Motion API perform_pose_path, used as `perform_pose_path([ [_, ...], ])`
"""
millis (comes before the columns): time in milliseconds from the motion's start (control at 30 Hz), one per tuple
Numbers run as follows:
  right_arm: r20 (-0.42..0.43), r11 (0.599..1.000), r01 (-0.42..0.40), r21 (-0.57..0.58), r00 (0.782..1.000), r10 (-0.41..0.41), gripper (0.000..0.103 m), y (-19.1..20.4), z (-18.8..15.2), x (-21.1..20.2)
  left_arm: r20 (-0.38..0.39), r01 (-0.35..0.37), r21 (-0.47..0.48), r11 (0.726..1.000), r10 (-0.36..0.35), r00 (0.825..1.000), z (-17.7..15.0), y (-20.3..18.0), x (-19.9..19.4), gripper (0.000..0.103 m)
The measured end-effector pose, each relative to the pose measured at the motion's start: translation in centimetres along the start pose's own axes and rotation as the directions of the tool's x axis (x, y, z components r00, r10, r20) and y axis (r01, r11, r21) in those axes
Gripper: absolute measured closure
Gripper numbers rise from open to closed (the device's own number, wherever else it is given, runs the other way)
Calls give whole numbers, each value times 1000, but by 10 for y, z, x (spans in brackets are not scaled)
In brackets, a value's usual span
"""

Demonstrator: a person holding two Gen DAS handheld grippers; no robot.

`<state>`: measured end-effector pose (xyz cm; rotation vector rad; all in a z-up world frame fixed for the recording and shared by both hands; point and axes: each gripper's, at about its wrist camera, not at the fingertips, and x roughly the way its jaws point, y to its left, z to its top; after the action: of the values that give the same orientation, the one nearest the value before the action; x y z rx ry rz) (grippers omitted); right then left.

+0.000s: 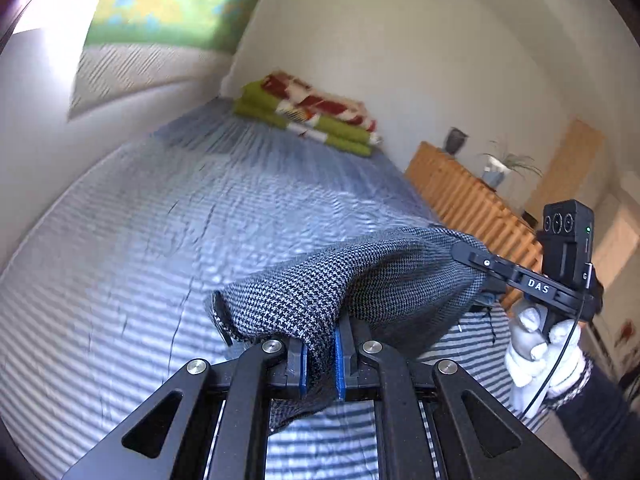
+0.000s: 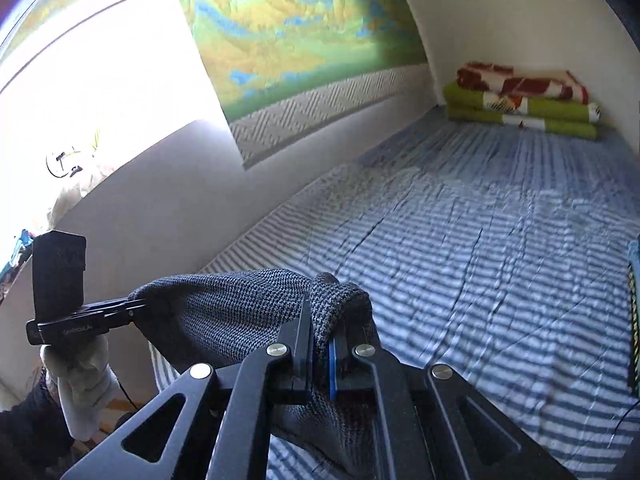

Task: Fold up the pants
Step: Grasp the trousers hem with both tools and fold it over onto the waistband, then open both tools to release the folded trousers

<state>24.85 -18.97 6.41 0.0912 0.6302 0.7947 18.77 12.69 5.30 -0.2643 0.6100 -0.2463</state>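
Note:
The pants (image 1: 360,276) are dark grey houndstooth fabric, lifted above the striped bed between both grippers. My left gripper (image 1: 320,354) is shut on one corner of the cloth, its blue pads pinching a fold. In that same view the right gripper (image 1: 466,252) clamps the far end, held by a white-gloved hand (image 1: 536,344). From the right wrist view, my right gripper (image 2: 322,354) is shut on a bunched fold of the pants (image 2: 240,308), and the left gripper (image 2: 134,308) grips the other end at the left. The fabric sags between them.
A blue-and-white striped bedcover (image 2: 480,260) stretches ahead. Folded green and red blankets (image 1: 312,116) lie at the far end by the wall. A wooden slatted frame (image 1: 468,192) with a vase and a plant borders the bed. A landscape mural (image 2: 288,28) covers the side wall.

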Motion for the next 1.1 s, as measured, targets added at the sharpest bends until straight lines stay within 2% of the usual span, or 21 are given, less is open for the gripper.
perform_pose_path([
  [67,25,999,37,-25,999,-36,99,3,-17,-11,6,9,57,998,-10,1000,-18,-8,6,94],
  [100,19,998,50,-25,999,-49,98,4,-33,-15,-16,21,82,996,-20,1000,-36,-10,11,94],
  [167,-16,996,85,-30,996,-86,98,5,-81,-24,-108,40,105,994,-28,994,-80,-10,25,93],
  [300,-171,993,118,23,979,-113,98,9,-190,-27,-284,61,177,982,-8,959,-175,-20,35,93],
  [367,-226,989,136,50,967,-122,98,14,-232,-29,-308,57,245,968,22,951,-207,-33,30,93],
  [467,-244,983,133,126,965,-100,98,7,-264,-44,-300,59,295,954,34,953,-231,-45,20,92],
  [567,-269,980,131,151,959,-87,92,6,-276,-53,-314,39,319,947,66,947,-246,-48,11,86],
  [667,-291,979,86,187,956,-28,87,3,-273,-62,-341,59,271,961,39,939,-252,-43,-1,76],
  [733,-272,975,62,213,962,-2,80,-5,-263,-64,-335,72,227,971,8,942,-246,-35,-13,60],
  [767,-261,971,41,236,965,23,75,-8,-258,-67,-332,91,195,976,-22,943,-243,-34,-17,56],
  [800,-252,967,24,255,967,43,65,-12,-253,-67,-337,116,161,980,-56,940,-238,-32,-17,47],
  [833,-250,962,11,273,966,60,59,-16,-248,-64,-350,144,120,982,-94,932,-234,-28,-14,42],
  [900,-263,951,-13,308,960,98,59,-23,-240,-53,-375,174,29,984,-151,915,-225,-20,-3,42],
  [967,-285,939,7,344,954,97,59,-29,-235,-41,-381,186,-57,981,-193,904,-221,-13,3,43],
  [1067,-286,908,-39,417,942,173,60,-39,-234,-35,-374,176,-76,981,-192,907,-218,-7,1,43],
  [1100,-286,910,-38,412,943,169,60,-38,-233,-37,-376,160,-75,984,-176,910,-218,-4,0,43],
])
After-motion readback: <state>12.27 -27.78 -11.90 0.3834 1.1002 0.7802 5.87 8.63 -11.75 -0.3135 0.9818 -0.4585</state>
